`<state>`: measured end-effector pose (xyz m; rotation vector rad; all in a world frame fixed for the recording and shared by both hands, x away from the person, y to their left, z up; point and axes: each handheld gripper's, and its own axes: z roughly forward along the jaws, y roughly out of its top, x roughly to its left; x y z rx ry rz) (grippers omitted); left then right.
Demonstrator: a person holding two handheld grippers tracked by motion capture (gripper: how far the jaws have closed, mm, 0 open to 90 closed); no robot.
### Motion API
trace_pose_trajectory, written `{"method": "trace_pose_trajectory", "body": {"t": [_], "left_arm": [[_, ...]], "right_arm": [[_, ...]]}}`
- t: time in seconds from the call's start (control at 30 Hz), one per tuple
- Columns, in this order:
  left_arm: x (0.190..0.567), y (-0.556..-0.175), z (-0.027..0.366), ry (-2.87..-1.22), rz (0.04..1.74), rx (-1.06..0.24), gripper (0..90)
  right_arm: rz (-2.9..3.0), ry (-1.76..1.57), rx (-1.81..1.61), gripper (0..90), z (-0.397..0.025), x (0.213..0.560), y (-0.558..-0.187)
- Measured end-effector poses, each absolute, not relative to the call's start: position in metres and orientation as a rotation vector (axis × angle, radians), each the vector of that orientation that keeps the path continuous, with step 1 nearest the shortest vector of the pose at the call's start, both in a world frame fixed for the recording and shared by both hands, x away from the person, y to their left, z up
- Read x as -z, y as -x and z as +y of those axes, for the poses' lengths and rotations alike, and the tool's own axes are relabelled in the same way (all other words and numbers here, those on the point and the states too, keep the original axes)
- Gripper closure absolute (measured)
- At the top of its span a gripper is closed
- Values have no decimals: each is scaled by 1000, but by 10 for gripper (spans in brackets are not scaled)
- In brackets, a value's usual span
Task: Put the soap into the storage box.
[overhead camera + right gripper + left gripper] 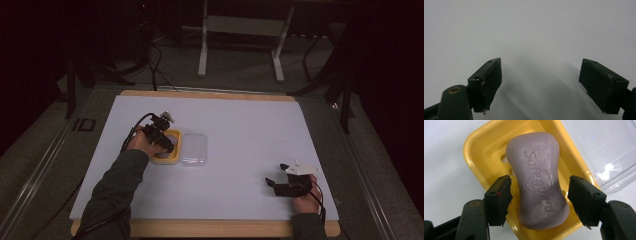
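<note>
A pale purple soap bar (539,182) stamped "Safeguard" lies in a yellow soap dish (481,147). My left gripper (540,200) hangs just above it, open, one jaw on each side of the bar with a gap to both. In the high view the left gripper (165,142) covers most of the yellow dish (167,160) at the table's left centre. A clear plastic lid (194,149) lies flat right beside the dish, also the clear lid (604,150) in the left gripper view. My right gripper (276,179) rests open near the front right, over bare white surface (529,30).
The white sheet (240,125) covers a wooden-edged table (210,229). Beyond the far edge stand a white metal frame (240,30) and loose black cables (155,65) on the floor. Dark stands flank the table on both sides.
</note>
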<state>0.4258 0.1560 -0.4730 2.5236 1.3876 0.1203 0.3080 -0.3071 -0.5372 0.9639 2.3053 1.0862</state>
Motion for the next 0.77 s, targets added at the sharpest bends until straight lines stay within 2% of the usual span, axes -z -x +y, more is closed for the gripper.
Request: {"method": "trace_pose_trajectory", "body": {"t": [0.3, 0.77], "left_arm": [[463, -419, 155, -2513, 1336, -164, 355], [452, -394, 147, -2482, 1149, -329, 355]], "right_arm": [[2305, -964, -1086, 182, -307, 537, -308], [2307, -966, -1087, 182, -307, 537, -308]]}}
